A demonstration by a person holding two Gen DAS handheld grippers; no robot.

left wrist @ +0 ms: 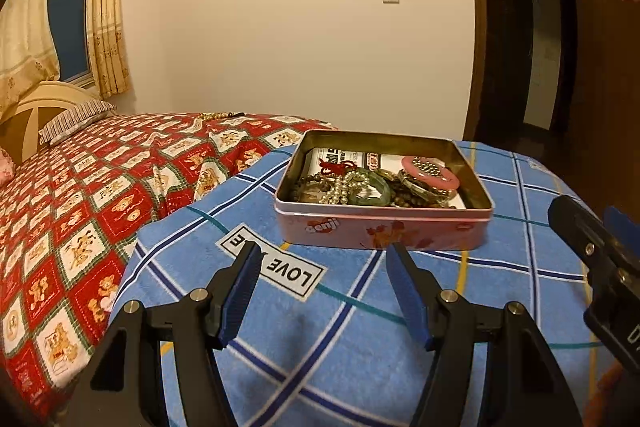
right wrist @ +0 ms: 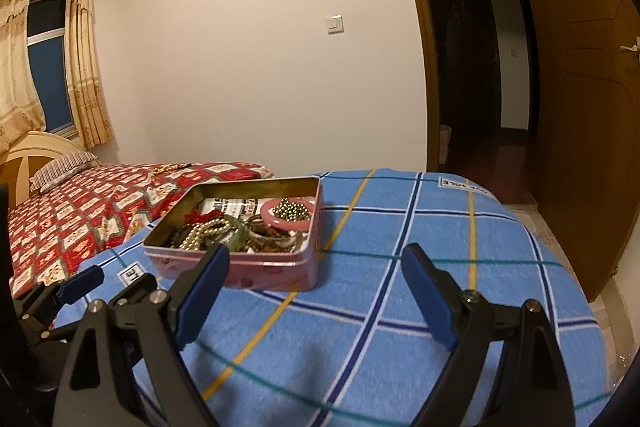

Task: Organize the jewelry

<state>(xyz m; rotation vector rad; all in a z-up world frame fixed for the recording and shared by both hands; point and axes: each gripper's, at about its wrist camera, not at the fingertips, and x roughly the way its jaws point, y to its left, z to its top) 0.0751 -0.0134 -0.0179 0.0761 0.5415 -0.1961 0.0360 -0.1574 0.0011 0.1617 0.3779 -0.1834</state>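
Note:
An open pink tin box (left wrist: 384, 227) (right wrist: 276, 269) stands on a blue checked blanket (left wrist: 320, 327) (right wrist: 380, 307). It holds a pearl string (left wrist: 344, 187) (right wrist: 204, 233), a green bangle (left wrist: 370, 189), brown beads, a red knot and a pink round lid with small metal balls (left wrist: 430, 173) (right wrist: 292, 213). My left gripper (left wrist: 324, 259) is open and empty, just in front of the box. My right gripper (right wrist: 316, 259) is open and empty, in front of and right of the box; it also shows in the left wrist view (left wrist: 588, 227). A bead string (left wrist: 218, 115) (right wrist: 166, 169) lies far off on the bed.
A bed with a red patterned quilt (left wrist: 80, 207) (right wrist: 80, 219) lies to the left, with a striped pillow (left wrist: 72, 119). An open wooden door (right wrist: 580, 107) and dark doorway are to the right. The blanket's edge drops off at right.

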